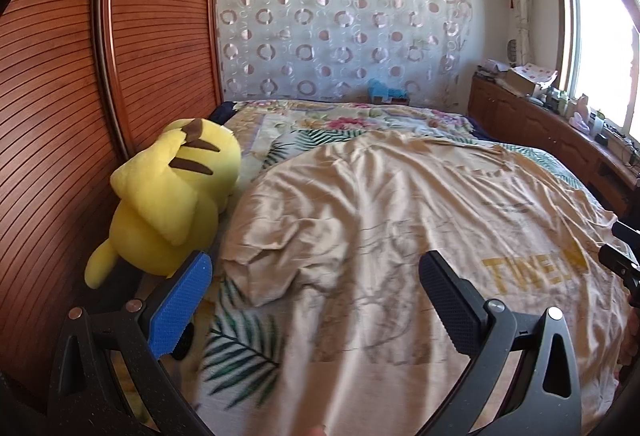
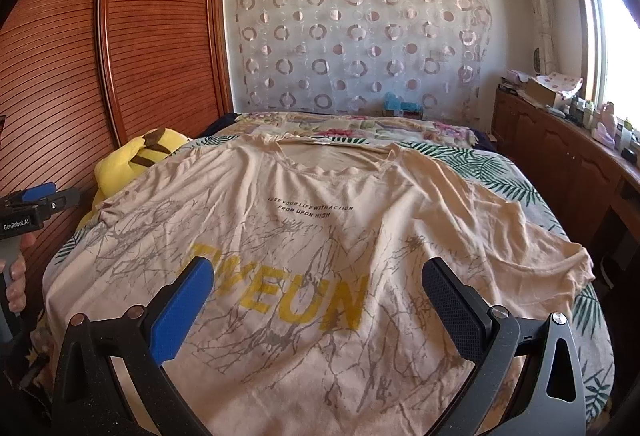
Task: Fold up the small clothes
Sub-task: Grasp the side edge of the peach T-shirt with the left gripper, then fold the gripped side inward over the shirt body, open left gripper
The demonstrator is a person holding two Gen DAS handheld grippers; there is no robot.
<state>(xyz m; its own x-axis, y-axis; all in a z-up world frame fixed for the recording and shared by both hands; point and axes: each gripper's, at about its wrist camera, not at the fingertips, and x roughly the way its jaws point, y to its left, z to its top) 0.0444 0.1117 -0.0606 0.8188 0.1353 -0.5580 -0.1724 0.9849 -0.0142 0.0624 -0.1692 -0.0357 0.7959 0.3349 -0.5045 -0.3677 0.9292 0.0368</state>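
The landmark is the peach T-shirt (image 2: 320, 236), spread front-up across the bed (image 2: 500, 172), its yellow lettering near the hem end and its collar toward the headboard end. Far to the shirt's left rises the slatted wooden wardrobe (image 1: 60, 96). Between wardrobe and shirt a yellow plush toy (image 1: 168, 196) lies on the bed, just beside the shirt's rumpled left sleeve (image 1: 256, 236), which is bunched rather than flat. The left hand-held gripper (image 1: 316, 300) hovers over that left side of the shirt, jaws wide apart and gripping nothing. The right hand-held gripper (image 2: 318, 302) hangs above the shirt's lettered middle, jaws likewise spread wide and empty. Beyond the collar, a sheer curtain with ring patterns (image 2: 360, 36) covers the wall, with a small blue object (image 2: 402, 104) at its foot. To the shirt's right, the leaf-print bedcover (image 2: 496, 176) shows, then a wooden cabinet (image 2: 560, 156) crowded with boxes and bottles below a bright window (image 2: 616, 48).
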